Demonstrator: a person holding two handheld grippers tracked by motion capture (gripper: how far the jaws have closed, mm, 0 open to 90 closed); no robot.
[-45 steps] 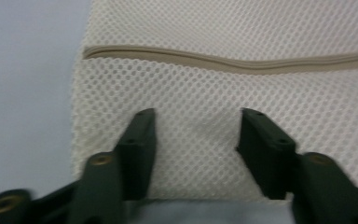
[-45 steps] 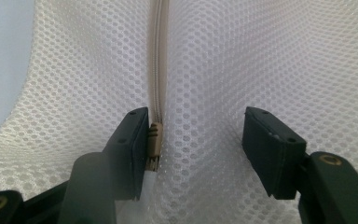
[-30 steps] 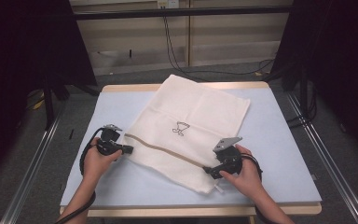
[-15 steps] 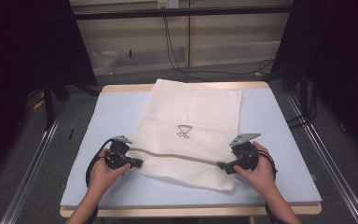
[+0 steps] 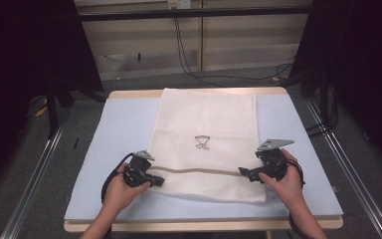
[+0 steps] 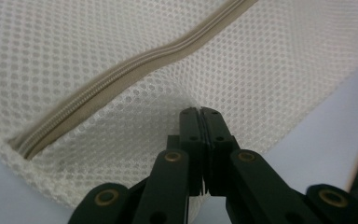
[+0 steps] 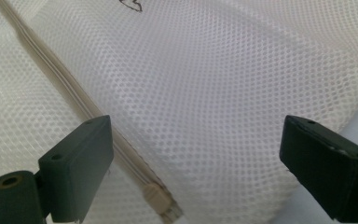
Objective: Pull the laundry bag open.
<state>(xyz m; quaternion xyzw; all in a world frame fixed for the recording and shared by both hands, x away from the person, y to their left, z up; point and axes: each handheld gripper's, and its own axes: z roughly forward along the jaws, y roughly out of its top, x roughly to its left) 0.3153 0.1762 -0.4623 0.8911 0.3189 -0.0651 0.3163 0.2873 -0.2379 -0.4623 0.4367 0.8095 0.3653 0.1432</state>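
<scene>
One big white mesh bag (image 5: 206, 144) now lies straight on the blue mat (image 5: 114, 129); a second ago it lay crooked. The right gripper (image 5: 247, 173) has just been opening and lets go, with mesh under its wide jaws. The left gripper (image 5: 155, 180) pinches the bag's edge tight. The zip (image 5: 199, 171) runs between them. I think the straightening is nearly done. Around the table is grey floor (image 5: 219, 82), with black cables (image 5: 189, 59).

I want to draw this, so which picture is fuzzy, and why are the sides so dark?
High view: light falls on the table and mesh bag, while the room at both sides is nearly black. Left gripper view: the zipper is soft and the bag darkens near the jaws. Right gripper view: the mesh holes look sharp mid-frame and blur toward the top.
</scene>
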